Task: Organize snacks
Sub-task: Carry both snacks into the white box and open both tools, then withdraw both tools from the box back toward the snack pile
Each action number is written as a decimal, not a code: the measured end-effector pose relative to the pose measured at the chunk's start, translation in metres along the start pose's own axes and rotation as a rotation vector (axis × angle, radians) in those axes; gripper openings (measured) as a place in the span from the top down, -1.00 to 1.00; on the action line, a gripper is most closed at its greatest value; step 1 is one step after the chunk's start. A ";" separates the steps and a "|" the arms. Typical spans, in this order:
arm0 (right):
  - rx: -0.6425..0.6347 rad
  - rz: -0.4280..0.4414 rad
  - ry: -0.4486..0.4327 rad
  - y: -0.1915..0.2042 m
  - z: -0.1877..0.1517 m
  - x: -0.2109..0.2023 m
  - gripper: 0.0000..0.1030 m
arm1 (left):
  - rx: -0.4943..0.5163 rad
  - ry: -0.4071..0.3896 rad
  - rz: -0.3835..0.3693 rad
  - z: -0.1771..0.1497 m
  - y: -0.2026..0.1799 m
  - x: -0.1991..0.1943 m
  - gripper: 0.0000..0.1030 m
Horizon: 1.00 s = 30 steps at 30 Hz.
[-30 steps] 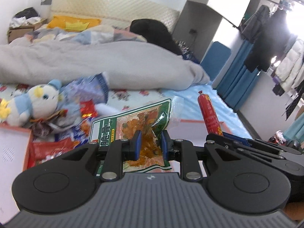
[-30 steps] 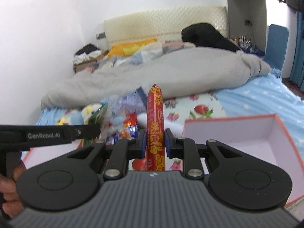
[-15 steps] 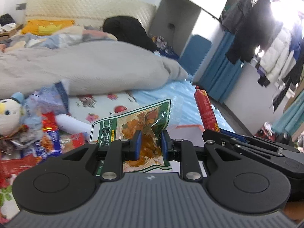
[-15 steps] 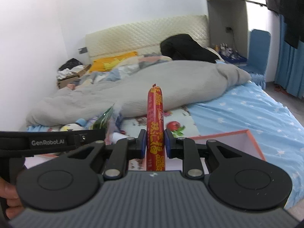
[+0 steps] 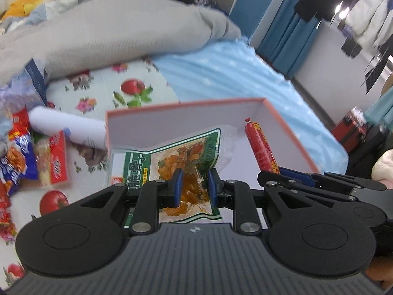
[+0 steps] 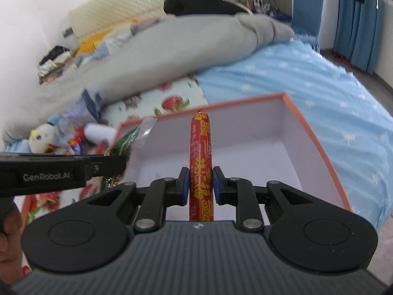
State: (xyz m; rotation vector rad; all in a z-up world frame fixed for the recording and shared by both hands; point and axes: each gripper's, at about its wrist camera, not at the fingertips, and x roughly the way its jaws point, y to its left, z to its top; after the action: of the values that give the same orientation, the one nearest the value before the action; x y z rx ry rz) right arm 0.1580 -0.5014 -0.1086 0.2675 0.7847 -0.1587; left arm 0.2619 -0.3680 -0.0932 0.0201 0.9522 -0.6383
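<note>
One left tongs (image 5: 194, 184) pinches one green snack bag (image 5: 172, 159), one right tongs (image 6: 201, 184) pinches one long red sausage (image 6: 201, 147), over one white box (image 6: 245, 132).

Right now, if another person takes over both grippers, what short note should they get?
Left gripper: shut on the green snack pouch, held above the open box.
Right gripper: shut on the red sausage stick, also above the box.
The box interior looks bare where visible; nothing seen placed in it yet.
Left to do: release both into the box, then collect the loose snack packets on the bedsheet beside it.
</note>
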 end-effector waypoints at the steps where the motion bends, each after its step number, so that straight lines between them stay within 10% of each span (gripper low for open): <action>1: 0.000 -0.001 0.012 -0.002 -0.002 0.005 0.55 | -0.002 0.014 0.002 -0.001 0.000 0.007 0.50; 11: 0.036 0.012 0.080 -0.025 -0.015 0.032 0.52 | -0.010 0.079 0.015 -0.001 0.000 0.038 0.48; 16: 0.051 0.005 0.071 -0.029 -0.012 0.028 0.25 | -0.005 0.066 0.053 0.000 -0.001 0.033 -0.21; 18: 0.055 0.015 0.053 -0.029 -0.011 0.021 -0.01 | -0.004 0.053 0.044 -0.001 -0.002 0.026 -0.21; 30: 0.074 0.006 -0.104 -0.008 0.005 -0.047 0.02 | 0.042 -0.072 0.004 0.006 -0.008 -0.054 -0.21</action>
State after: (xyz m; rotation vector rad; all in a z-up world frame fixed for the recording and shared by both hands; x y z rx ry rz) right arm 0.1267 -0.5087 -0.0725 0.3289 0.6759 -0.1946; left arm 0.2399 -0.3489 -0.0466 0.0362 0.8689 -0.6507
